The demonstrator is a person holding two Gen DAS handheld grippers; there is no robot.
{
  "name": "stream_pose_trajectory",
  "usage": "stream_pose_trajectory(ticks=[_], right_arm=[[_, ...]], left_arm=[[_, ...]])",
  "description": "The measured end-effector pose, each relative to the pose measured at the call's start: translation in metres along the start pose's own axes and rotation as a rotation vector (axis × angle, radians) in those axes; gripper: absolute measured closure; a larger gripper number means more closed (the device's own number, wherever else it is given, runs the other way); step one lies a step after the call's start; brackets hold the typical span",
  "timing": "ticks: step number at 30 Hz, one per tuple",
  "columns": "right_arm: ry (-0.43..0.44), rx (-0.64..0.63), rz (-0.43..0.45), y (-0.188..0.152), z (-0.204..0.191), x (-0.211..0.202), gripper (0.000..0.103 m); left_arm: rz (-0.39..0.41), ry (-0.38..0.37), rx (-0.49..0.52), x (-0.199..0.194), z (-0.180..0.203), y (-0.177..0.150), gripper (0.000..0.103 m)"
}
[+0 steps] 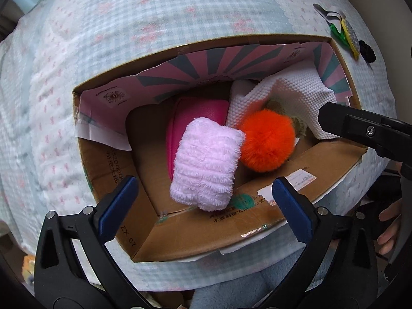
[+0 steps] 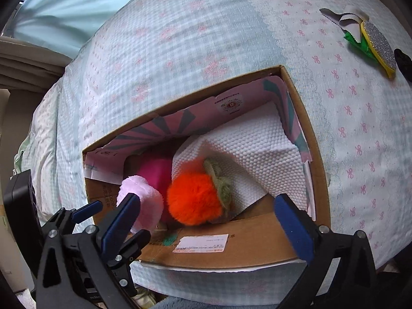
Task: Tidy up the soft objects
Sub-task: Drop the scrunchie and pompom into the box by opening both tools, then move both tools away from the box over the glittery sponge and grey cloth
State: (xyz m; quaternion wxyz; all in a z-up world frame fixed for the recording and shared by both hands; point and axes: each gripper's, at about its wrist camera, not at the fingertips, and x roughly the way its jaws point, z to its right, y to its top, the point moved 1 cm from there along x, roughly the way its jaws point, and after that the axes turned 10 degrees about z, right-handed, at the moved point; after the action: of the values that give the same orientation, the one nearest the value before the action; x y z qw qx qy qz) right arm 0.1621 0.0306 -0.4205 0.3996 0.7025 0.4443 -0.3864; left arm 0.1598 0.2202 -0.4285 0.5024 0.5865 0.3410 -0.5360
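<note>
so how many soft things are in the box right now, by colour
light pink: 1, fluffy rolled cloth
magenta: 1, smooth pouch, partly hidden behind the pink cloth
orange: 1, pompom
white: 1, textured cloth
total: 4 in the cardboard box
Both the left gripper and right gripper are open and hold nothing.

It was plainly a bedroom in someone's home. A bed filled the view, spread with a pale blue-and-white quilt (image 2: 180,51) printed with small pink bows, and a light blue curtain (image 2: 64,5) hung at about ten o'clock. A reused cardboard shipping box (image 1: 257,221) sat on the bedding.
</note>
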Motion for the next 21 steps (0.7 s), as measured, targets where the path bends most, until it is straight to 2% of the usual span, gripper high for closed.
stream_pose_trajectory(ticks=[6,12,16,21], right_arm=[[-0.001,-0.011,0.019,-0.002,0.001,-0.011,0.0],[-0.005,-0.052,0.054,-0.004,-0.001,-0.035,0.0],[-0.006,-0.067,0.098,-0.003,0.004,-0.067,0.0],[-0.038,-0.125,0.169,-0.002,0.004,-0.126,0.0]], left_arm=[[0.037,0.0,-0.01,-0.013,0.002,-0.001,0.0],[0.111,0.008,-0.004,-0.048,0.01,-0.007,0.0],[0.176,0.017,0.008,-0.084,0.016,-0.009,0.0],[0.276,0.027,0.028,-0.144,0.028,-0.008,0.0]])
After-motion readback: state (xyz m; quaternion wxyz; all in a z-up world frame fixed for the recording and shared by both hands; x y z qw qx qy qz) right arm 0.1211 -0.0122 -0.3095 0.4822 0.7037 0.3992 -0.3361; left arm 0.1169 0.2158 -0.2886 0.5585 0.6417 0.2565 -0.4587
